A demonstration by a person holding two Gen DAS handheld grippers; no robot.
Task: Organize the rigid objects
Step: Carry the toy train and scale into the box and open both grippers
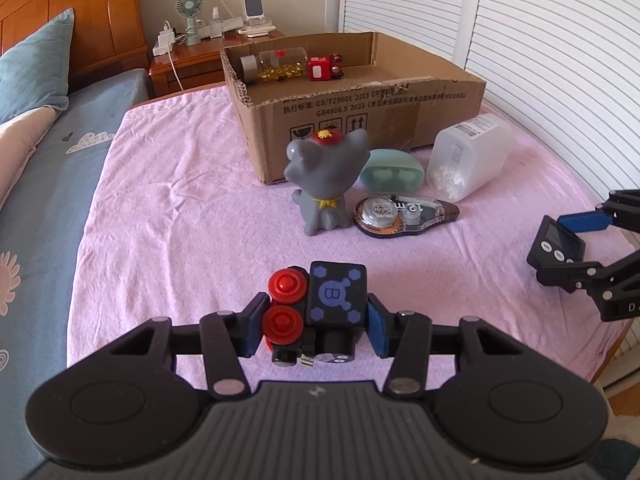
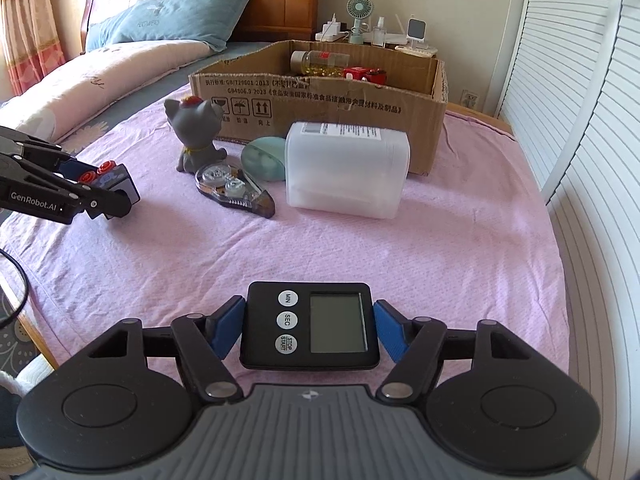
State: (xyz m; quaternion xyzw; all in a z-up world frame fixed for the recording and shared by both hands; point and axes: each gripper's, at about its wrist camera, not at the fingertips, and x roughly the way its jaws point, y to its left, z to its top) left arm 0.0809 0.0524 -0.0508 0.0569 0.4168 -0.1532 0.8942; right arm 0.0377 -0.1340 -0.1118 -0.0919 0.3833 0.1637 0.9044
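I have the left gripper point(image 1: 316, 320) closed across the stiff, light toy train point(image 1: 316, 312) and the right gripper point(image 2: 308, 330) clamping the slick-cased timer point(image 2: 310, 326) by its side edges, both above the pink sheet point(image 2: 440, 248).

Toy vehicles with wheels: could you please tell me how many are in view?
2: a black toy with red wheels between the left gripper's fingers, and a red toy inside the cardboard box. The box wall may hide others.

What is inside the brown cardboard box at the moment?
The brown cardboard box holds a clear plastic bottle of yellow capsules lying on its side and a red toy block with wheels. The near wall hides the floor behind it.
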